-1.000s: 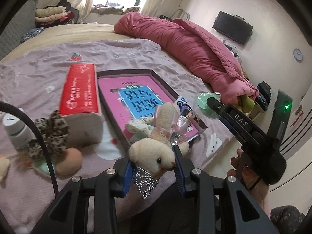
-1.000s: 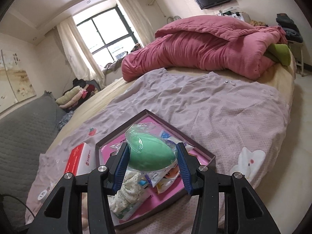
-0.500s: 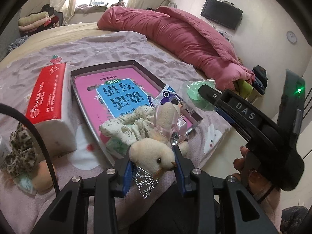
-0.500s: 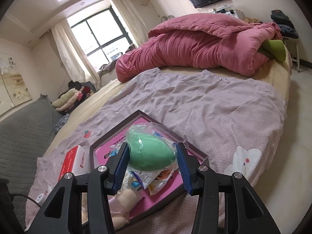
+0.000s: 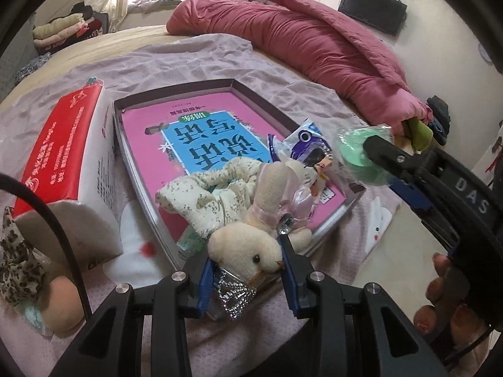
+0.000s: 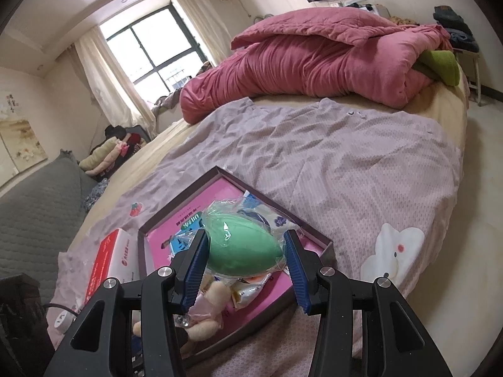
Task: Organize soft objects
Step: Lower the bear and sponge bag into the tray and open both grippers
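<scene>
Since the earlier frame, the left hand-held gripper (image 5: pixel 245 278) is seen lowered and brought closer over the box (image 5: pixel 261 100); the tissue pack (image 5: pixel 66 157) and the floral scrunchie (image 5: pixel 204 194) now sit larger and nearer in the left wrist view. The right hand-held gripper (image 6: pixel 248 257) is seen approx. unchanged.

Left hand-held gripper: jaws approx. half closed, blue pads pressed on both sides of the plush chick (image 5: pixel 245 248). A silver tiara trim (image 5: pixel 235 295) is seen hanging below the chick's head, between the pads. The chick's pink-ribboned body extends fwd over the near corner of the box.

Right hand-held gripper: jaws approx. half closed, pads clamped on the green sponge egg (image 6: pixel 243 248), which is wrapped in clear film. The egg is held above the near right part of the box, not touching it.

Box: shallow, dark-rimmed, set on the lilac sheet (image 6: pixel 345 163) of the bed. A pink booklet (image 5: pixel 188 116) lies flat inside. The scrunchie rests on its near end; a snack packet (image 5: pixel 308 147) lies at the right side.

Tissue pack: red and white, just beside the box's left wall. A leopard-print scrunchie (image 5: pixel 15 257) and a peach sponge (image 5: pixel 59 304) lie at the near left, outside the box. A pink duvet (image 6: pixel 314 62) is bunched at the far side of the bed. Fingers of the person's right hand (image 5: pixel 440 301) are seen on the right gripper's handle.
</scene>
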